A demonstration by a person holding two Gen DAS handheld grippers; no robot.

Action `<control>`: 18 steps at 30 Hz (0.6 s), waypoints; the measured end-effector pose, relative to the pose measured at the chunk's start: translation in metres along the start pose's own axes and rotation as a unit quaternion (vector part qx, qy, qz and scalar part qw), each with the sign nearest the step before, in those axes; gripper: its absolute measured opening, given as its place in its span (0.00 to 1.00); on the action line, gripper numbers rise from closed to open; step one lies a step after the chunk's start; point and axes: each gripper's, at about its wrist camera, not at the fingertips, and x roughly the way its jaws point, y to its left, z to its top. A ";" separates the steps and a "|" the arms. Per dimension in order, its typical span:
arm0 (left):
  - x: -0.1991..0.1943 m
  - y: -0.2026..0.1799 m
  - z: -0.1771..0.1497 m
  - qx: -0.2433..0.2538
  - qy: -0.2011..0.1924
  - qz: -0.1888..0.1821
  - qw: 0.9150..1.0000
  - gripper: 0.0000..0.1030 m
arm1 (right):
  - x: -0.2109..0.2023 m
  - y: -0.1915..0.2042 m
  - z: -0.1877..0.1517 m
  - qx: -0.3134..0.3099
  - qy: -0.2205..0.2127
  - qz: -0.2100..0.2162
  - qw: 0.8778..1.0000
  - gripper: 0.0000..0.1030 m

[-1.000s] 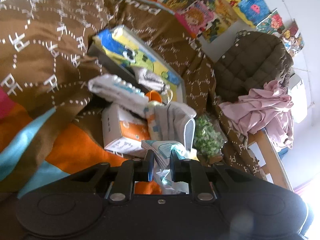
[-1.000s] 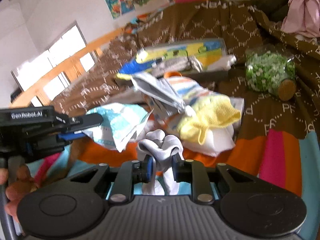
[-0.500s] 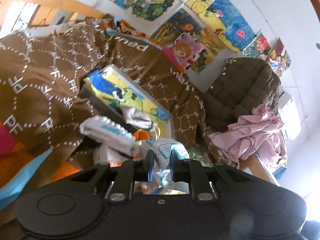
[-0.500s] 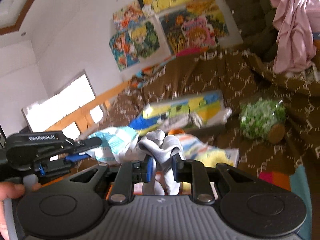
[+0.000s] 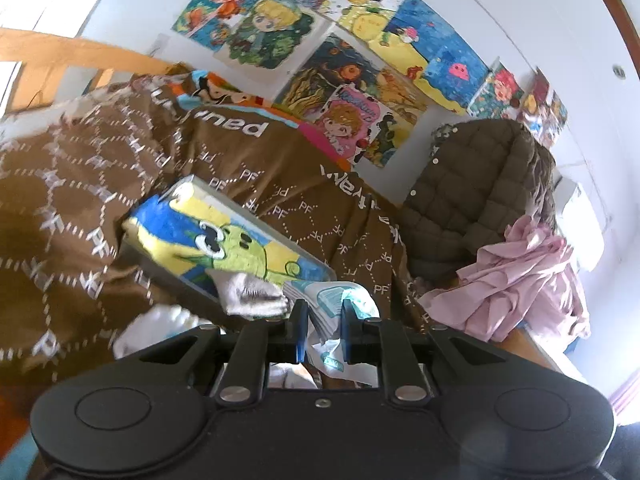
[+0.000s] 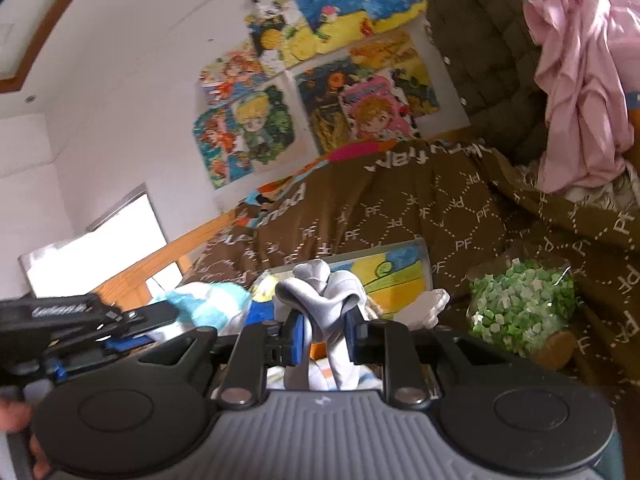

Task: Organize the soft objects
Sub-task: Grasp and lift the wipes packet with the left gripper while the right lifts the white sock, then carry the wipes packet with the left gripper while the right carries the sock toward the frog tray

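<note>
Grey sock fabric [image 6: 320, 300], bunched and knotted, is clamped between the blue pads of the right claw [image 6: 323, 338] and held above the bed. A white-and-teal printed cloth [image 5: 334, 308] is pinched in the left claw [image 5: 323, 330], narrowly closed on it. Behind both, a grey tray [image 5: 240, 200] lined with a blue-and-yellow cartoon towel [image 5: 216, 240] is seen on the brown patterned blanket [image 5: 80, 208]. A bag of green bits [image 6: 520, 308] lies to the right. A pink garment [image 5: 516, 280] is draped over a quilted jacket [image 5: 472, 184].
</note>
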 end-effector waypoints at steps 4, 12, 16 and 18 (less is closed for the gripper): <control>0.025 -0.005 0.009 0.041 0.005 0.009 0.999 0.17 | 0.037 -0.011 0.011 0.005 -0.018 -0.003 1.000 0.22; 0.091 0.003 0.029 0.043 0.010 0.022 0.999 0.17 | 0.100 -0.043 0.018 0.016 -0.033 -0.005 0.999 0.23; 0.124 0.002 0.034 0.052 0.012 0.031 0.998 0.17 | 0.120 -0.060 0.021 0.028 -0.029 -0.004 0.999 0.23; 0.139 0.001 0.035 0.060 0.014 0.036 0.997 0.17 | 0.128 -0.068 0.022 0.039 -0.019 0.002 0.999 0.23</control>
